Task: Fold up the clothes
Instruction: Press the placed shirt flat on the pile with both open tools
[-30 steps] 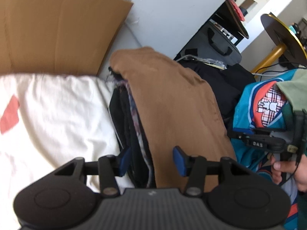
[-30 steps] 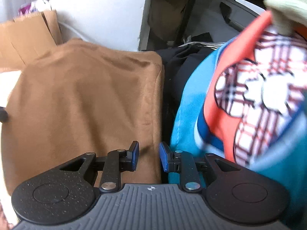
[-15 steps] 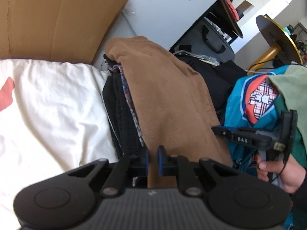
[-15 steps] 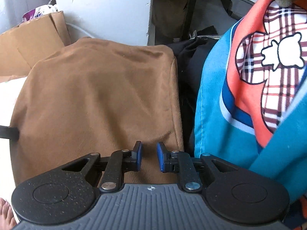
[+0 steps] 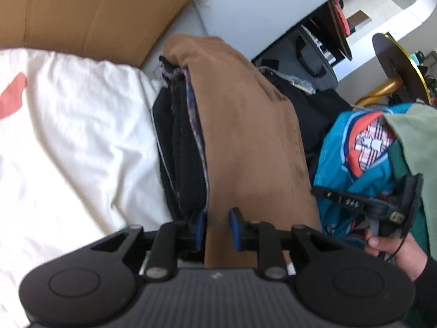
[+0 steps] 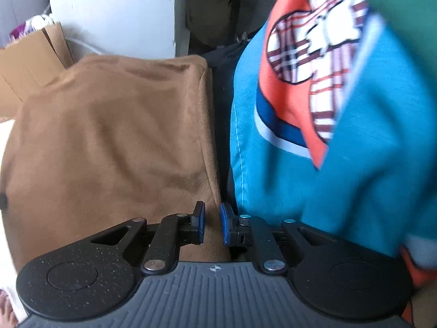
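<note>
Now the left claw (image 5: 215, 228), shut a moment ago, is opening astride the near edge of the brown garment (image 5: 245, 136) atop the folded stack, while the right claw (image 6: 212, 225) narrows empty at that garment's right edge, suggesting this fold is finished.

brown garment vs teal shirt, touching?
Apart where it shows. In the right wrist view a dark gap runs between the brown garment and the teal shirt down to the right tool; below that is hidden.
</note>
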### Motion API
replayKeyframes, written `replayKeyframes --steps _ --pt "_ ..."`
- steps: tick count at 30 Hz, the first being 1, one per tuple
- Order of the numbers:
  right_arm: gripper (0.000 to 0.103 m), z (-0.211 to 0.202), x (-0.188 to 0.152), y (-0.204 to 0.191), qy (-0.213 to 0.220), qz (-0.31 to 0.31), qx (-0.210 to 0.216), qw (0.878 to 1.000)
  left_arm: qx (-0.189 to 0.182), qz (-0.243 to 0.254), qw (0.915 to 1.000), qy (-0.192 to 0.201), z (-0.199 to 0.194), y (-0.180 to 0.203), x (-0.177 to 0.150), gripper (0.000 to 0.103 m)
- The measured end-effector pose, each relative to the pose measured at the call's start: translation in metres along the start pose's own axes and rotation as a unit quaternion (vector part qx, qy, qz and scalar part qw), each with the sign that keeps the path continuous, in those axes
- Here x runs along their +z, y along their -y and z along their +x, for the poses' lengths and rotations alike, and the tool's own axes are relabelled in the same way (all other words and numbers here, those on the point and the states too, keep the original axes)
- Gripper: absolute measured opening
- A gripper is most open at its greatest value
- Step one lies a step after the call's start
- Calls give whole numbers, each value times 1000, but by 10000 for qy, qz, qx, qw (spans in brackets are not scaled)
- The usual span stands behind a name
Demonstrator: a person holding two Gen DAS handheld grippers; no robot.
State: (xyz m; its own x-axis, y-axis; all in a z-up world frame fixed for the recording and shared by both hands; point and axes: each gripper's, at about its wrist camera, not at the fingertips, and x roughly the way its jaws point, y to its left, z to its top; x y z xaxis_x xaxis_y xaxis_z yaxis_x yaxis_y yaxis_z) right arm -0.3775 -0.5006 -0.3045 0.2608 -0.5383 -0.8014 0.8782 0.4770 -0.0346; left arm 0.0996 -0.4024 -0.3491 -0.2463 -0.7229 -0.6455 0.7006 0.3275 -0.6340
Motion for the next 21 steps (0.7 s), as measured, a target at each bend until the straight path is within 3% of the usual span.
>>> replayKeyframes --steps 5,10,14,21 --pt "18 -14 -10 -1 71 171 181 9997 -82 -114 9997 -203 7 -2 -20 32" --pt "18 -8 -23 -4 -99 216 277 9993 -71 -175 9982 -564 17 -5 -39 31" --pt "18 -2 -39 0 -301 411 265 9983 -125 -201 9976 -656 13 -7 -46 14" --pt "18 -2 -57 0 -507 562 131 9970 -66 -106 9979 -641 2 -6 -47 10"
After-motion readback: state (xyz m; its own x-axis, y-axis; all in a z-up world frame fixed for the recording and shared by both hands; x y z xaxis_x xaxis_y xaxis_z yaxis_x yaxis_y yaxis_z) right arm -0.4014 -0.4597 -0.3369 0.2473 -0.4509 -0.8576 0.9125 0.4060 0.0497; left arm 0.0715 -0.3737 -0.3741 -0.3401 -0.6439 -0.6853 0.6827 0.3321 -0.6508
